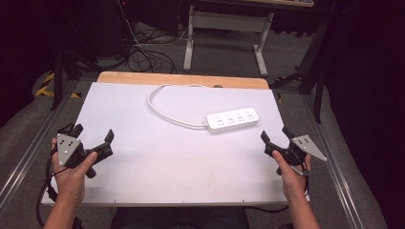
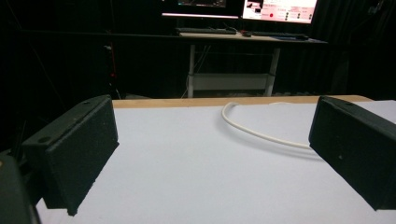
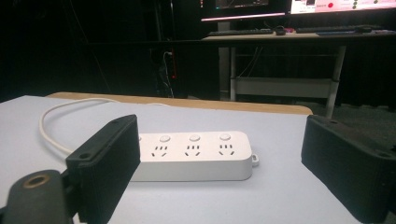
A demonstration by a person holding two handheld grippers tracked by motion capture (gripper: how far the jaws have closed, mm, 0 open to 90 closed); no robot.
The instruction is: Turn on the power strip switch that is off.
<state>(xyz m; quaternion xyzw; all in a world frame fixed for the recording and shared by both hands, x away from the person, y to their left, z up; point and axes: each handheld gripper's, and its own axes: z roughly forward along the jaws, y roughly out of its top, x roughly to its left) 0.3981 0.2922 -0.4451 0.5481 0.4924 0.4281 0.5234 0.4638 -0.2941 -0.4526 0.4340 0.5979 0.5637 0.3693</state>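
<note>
White plastic power strip (image 1: 232,119) with its white cord (image 1: 165,107) lies toward the far right of the white desk (image 1: 157,162), ahead of the right gripper (image 1: 275,140). Left gripper (image 1: 92,138) hovers at the near-left edge. Both grippers' jaws gape wide, holding nothing.

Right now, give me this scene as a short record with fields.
surface: white table top, wooden strip at far edge
object: white power strip, lying flat, sockets up
cord: white cable looping from its left end toward the far edge
left tool: open, holding nothing
right tool: open, holding nothing, facing the power strip
</note>
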